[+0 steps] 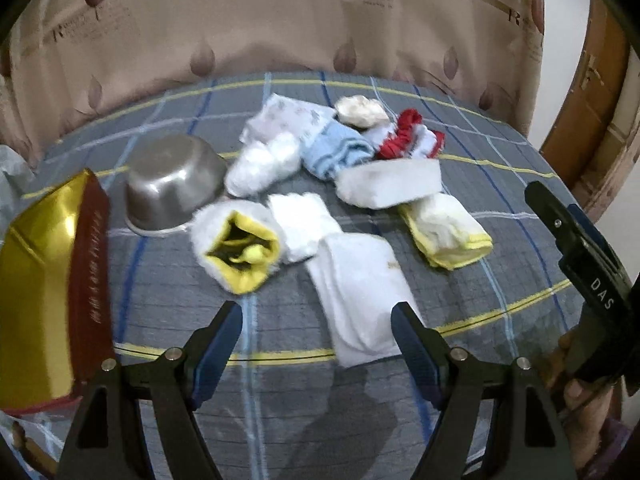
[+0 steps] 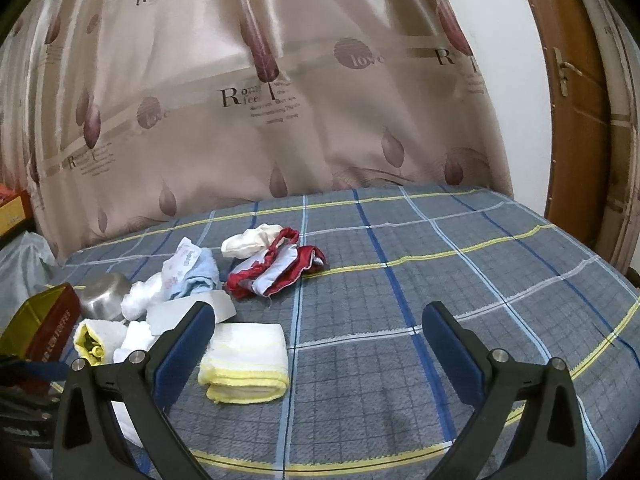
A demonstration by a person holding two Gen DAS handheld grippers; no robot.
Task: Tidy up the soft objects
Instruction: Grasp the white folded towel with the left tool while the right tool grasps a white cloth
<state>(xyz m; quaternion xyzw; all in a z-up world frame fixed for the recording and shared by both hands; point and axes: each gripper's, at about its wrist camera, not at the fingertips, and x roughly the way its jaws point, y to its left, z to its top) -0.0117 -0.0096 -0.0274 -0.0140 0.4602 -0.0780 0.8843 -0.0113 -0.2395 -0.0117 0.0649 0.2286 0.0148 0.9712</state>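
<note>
Several soft items lie in a loose pile on the plaid blanket [image 1: 500, 216]: a long white sock [image 1: 360, 292], a white-and-yellow fuzzy piece [image 1: 240, 244], a folded yellow-edged cloth [image 1: 448, 232] [image 2: 246, 360], a light blue cloth [image 1: 336, 152] [image 2: 200, 276], a red-and-white garment [image 1: 408, 140] [image 2: 276, 268] and a white foam block [image 1: 388, 182]. My left gripper [image 1: 318, 344] hovers open just short of the white sock's near end. My right gripper [image 2: 320, 344] stands open above bare blanket, right of the yellow-edged cloth.
A steel bowl [image 1: 172, 184] [image 2: 104, 296] lies tipped at the pile's left. A gold-and-red box [image 1: 52, 280] [image 2: 44, 328] stands further left. A patterned curtain [image 2: 280, 100] hangs behind, with a wooden door [image 2: 576, 100] at the right. The right gripper's body [image 1: 584, 264] shows at the left wrist view's edge.
</note>
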